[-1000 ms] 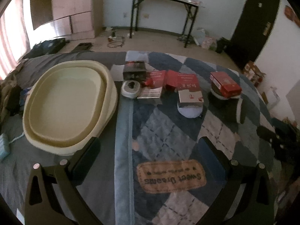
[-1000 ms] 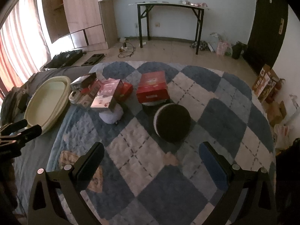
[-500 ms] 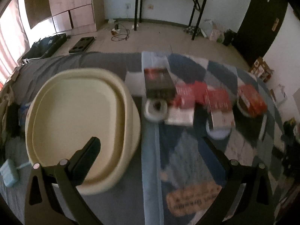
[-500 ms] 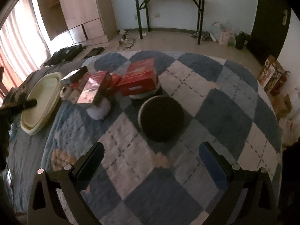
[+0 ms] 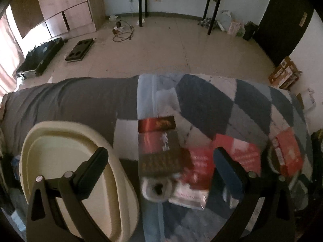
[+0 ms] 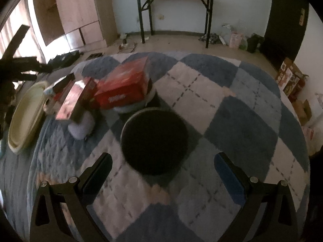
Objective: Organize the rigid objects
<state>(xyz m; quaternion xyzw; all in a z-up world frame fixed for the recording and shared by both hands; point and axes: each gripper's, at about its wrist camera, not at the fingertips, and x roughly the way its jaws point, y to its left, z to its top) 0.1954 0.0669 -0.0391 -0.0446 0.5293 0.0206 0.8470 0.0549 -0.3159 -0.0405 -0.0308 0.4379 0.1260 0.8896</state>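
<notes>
Dark box [image 5: 159,151] lying flat atop white dish [image 5: 157,188]; red boxes [image 5: 236,155] clustered at its 3 o'clock; cream tray [image 5: 121,173] at 9 o'clock; black round tin [image 6: 154,142] upright.

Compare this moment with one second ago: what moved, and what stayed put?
Both claws advanced with jaws open and empty. The left claw closed in on the dark box beside the cream tray. The right claw neared the black round container. The boxes and tray kept their places on the blanket.
</notes>
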